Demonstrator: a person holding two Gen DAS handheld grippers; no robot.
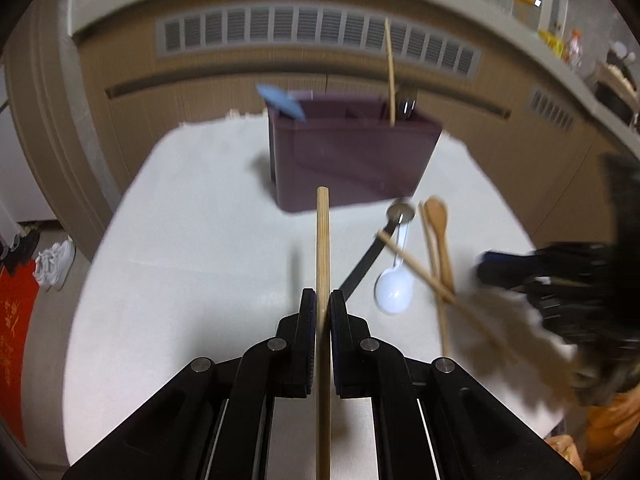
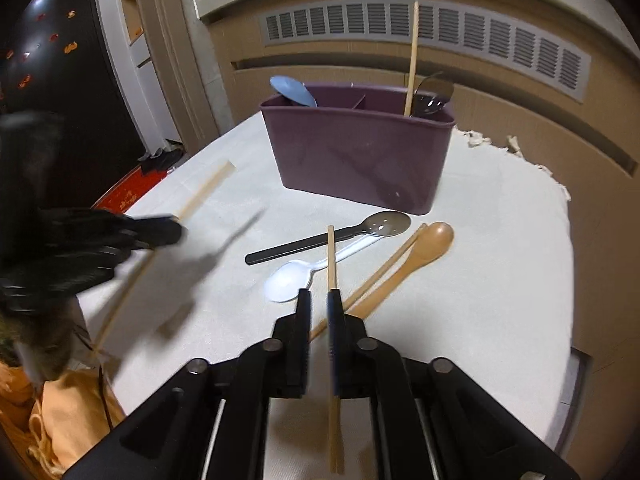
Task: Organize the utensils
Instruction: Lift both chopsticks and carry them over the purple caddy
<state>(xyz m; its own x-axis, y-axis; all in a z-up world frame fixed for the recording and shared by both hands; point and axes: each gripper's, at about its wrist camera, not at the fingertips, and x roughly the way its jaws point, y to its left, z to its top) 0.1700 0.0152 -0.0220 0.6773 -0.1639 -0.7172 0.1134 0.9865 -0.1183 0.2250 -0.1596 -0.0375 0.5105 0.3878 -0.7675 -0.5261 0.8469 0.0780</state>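
My left gripper (image 1: 323,298) is shut on a wooden chopstick (image 1: 322,240) that points toward the purple caddy (image 1: 352,156). In the right wrist view it is a dark blur (image 2: 176,229) at the left, above the cloth. My right gripper (image 2: 319,297) has a gap between its jaws. A second chopstick (image 2: 331,256) lies against its right pad, clear of the left pad. The caddy (image 2: 360,152) holds a blue spoon (image 2: 292,90), an upright chopstick (image 2: 412,60) and a dark slotted spoon (image 2: 434,94). On the cloth lie a black slotted spoon (image 2: 332,238), a white spoon (image 2: 292,276), a wooden spoon (image 2: 424,248) and another chopstick (image 2: 384,268).
A white cloth (image 2: 460,320) covers the round table, whose edge curves close on the left and right. A wooden cabinet with a vent grille (image 2: 440,28) stands behind the caddy. Orange fabric (image 2: 60,420) hangs at the near left. Shoes (image 1: 54,264) and a red mat (image 1: 12,340) lie on the floor.
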